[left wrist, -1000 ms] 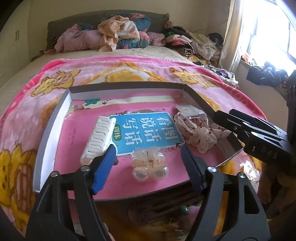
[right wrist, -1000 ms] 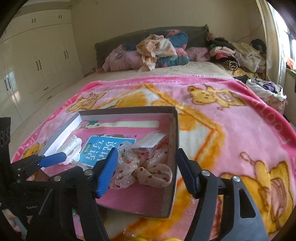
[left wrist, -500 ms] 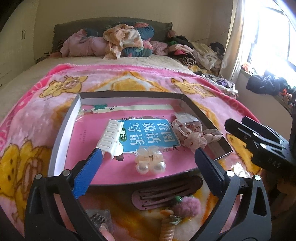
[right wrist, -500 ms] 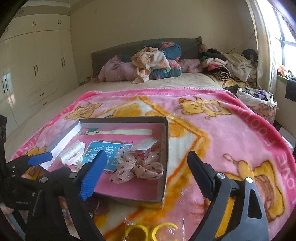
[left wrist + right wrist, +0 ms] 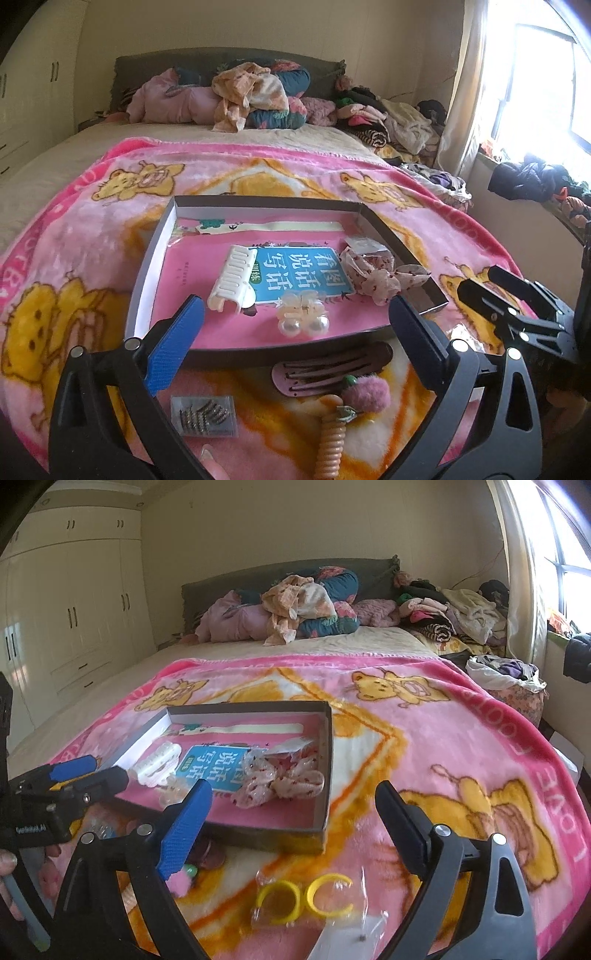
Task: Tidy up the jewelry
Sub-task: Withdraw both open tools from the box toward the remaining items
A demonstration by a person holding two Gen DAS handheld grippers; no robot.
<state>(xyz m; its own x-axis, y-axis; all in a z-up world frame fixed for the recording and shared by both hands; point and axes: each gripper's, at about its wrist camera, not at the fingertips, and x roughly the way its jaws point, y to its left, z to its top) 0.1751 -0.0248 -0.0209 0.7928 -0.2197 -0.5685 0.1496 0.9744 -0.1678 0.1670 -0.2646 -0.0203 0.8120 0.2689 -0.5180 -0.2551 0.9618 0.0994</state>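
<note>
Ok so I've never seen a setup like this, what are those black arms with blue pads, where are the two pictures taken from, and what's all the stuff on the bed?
There is no robot here. A person holds a hand tool in each hand, each ending in a two-finger claw with a camera looking along its fingers. One picture looks out from the left claw, the other from the right claw. Both claws are open and hold nothing.

On the pink blanket lies a shallow box. In it are a white comb clip, a pearl hair clip, a spotted scrunchie and a blue booklet.

Outside, near the box's front edge, lie brown snap clips, a packet of hairpins, a pink pompom tie and bagged yellow rings.
</note>
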